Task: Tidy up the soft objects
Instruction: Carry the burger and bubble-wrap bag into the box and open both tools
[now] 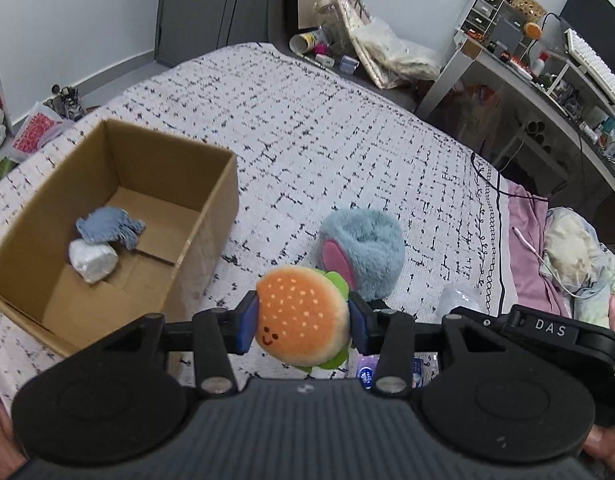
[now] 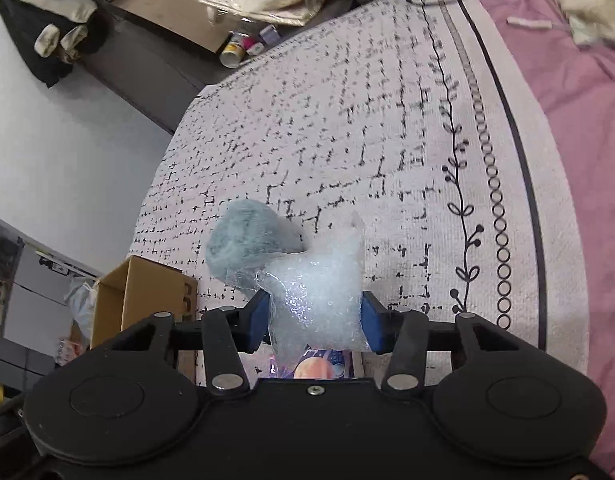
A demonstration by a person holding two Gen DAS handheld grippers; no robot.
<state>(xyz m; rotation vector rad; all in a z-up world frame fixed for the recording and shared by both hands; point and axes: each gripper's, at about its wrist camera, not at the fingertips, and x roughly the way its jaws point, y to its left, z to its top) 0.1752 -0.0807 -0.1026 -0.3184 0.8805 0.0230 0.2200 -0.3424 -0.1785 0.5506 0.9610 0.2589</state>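
My left gripper (image 1: 303, 322) is shut on a plush burger (image 1: 301, 314) with a smiling face, held above the bed. To its left stands an open cardboard box (image 1: 211, 204) holding a blue-grey cloth (image 1: 109, 228) and a white wad (image 1: 93, 260). A fluffy blue-and-pink plush (image 1: 359, 248) lies on the bed just beyond the burger. My right gripper (image 2: 315, 322) is shut on a clear bubble-wrap bundle (image 2: 319, 292), lifted off the bed. The fluffy blue plush (image 2: 247, 244) sits beyond it, and the cardboard box (image 2: 139, 296) shows at the left.
The bed carries a white cover with black dashes (image 1: 307, 128) and a pink sheet (image 2: 579, 120) to the right. A cluttered desk (image 1: 547, 80) stands right of the bed, bags and bottles (image 1: 347, 48) at its far end. A colourful packet (image 2: 323, 364) lies under the right gripper.
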